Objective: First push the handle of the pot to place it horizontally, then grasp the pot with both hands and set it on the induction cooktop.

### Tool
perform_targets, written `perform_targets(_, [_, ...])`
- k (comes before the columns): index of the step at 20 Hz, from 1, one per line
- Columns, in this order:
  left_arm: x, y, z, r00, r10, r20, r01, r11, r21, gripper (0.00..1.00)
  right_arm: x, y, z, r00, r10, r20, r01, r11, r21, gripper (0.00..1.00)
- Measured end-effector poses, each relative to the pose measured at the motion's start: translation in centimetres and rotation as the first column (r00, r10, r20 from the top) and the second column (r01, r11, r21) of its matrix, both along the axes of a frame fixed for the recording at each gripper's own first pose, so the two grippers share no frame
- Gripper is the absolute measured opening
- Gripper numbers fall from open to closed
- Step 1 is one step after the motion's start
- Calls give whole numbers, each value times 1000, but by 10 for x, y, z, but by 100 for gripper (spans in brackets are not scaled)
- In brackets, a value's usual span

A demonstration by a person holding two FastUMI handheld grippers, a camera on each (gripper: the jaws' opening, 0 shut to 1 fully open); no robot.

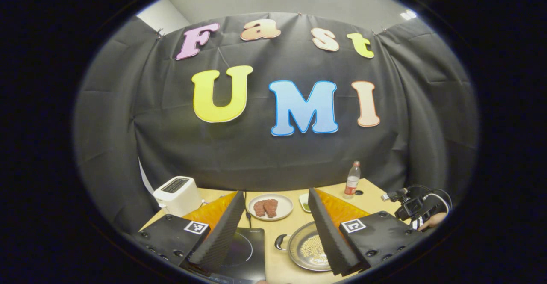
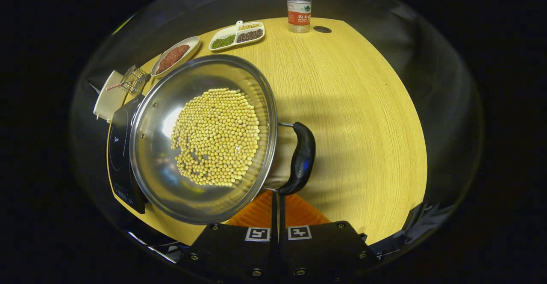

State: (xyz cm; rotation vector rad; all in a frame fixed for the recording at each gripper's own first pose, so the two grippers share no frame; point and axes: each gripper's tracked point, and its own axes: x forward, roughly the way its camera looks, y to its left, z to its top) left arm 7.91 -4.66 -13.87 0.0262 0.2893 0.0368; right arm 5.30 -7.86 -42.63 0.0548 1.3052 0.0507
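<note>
A steel pot (image 2: 205,138) holding soybeans stands on the wooden table (image 2: 363,117); its dark loop handle (image 2: 302,158) points towards my right gripper (image 2: 277,196). That gripper is shut with nothing between its fingers, its tips right at the handle's near end. The black induction cooktop (image 2: 121,151) lies just beyond the pot, partly hidden by it. In the left gripper view, the left gripper (image 1: 276,192) is held open above the table, with the cooktop (image 1: 245,249) and the pot (image 1: 305,249) showing between its fingers. The pot's other handle (image 1: 280,242) faces the cooktop.
A plate of meat (image 1: 270,207), a white toaster (image 1: 177,195) and a water bottle (image 1: 352,180) stand along the back of the table. A divided dish of beans (image 2: 237,35) sits near the bottle (image 2: 299,8). A hand (image 1: 433,220) holds the other gripper at the right.
</note>
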Motion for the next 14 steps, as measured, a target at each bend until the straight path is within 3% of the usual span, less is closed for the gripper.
perform_targets(4, [7, 3, -33, 998, 3, -60, -5, 999, -46, 97, 21, -6, -4, 1000, 6, 21, -6, 1000, -2, 1])
perform_targets(12, [4, 11, -83, 989, 5, -149, -14, 998, -54, 95, 44, -14, -5, 998, 5, 67, -5, 1000, 13, 1])
perform_targets(14, [5, 8, -93, 986, -4, -167, -6, 998, -56, 97, 41, -24, 1, 996, 22, 87, -20, 1000, -21, 6])
